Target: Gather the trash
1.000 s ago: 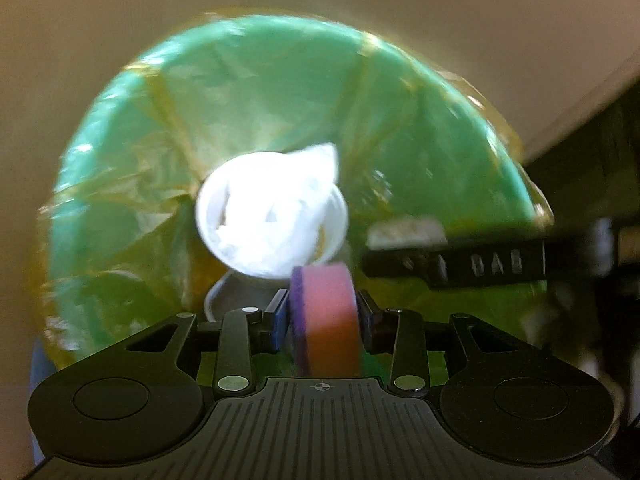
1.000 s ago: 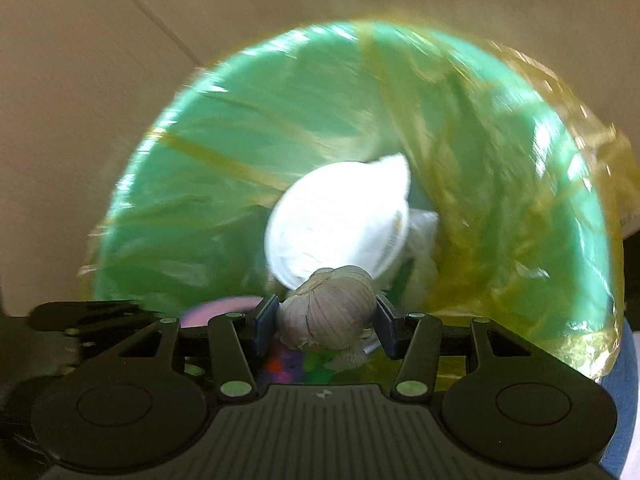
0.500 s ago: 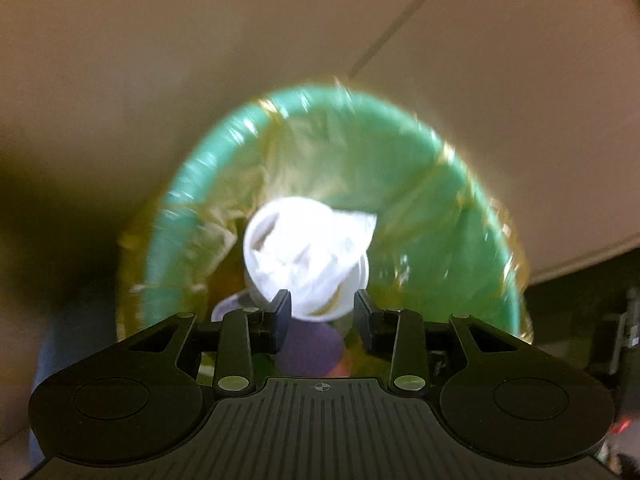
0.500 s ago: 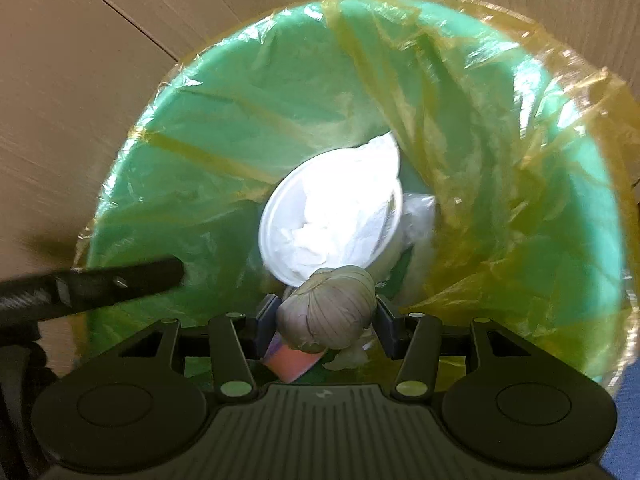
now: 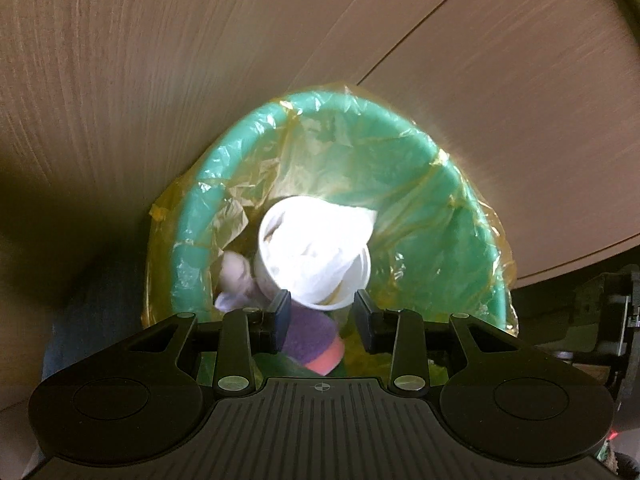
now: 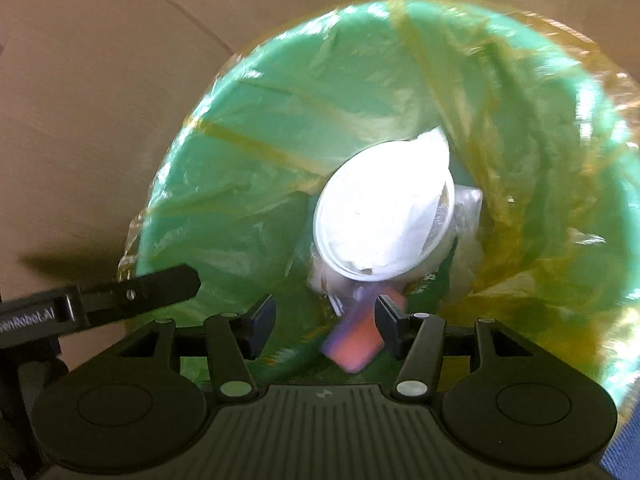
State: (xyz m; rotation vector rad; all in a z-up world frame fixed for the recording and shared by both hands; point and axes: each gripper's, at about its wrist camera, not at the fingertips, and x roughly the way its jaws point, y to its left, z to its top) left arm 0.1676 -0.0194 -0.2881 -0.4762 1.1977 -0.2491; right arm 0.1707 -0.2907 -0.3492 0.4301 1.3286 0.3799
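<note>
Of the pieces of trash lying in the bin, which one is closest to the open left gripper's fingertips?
The purple and pink sponge, directly below the left gripper; the white cup and grey wad lie farther off.

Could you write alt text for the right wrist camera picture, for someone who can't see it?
The open, empty right gripper hangs over a green bin lined with a yellowish bag. Inside lie a white cup stuffed with tissue and a purple-and-pink sponge; the left gripper pokes in from the left.
</note>
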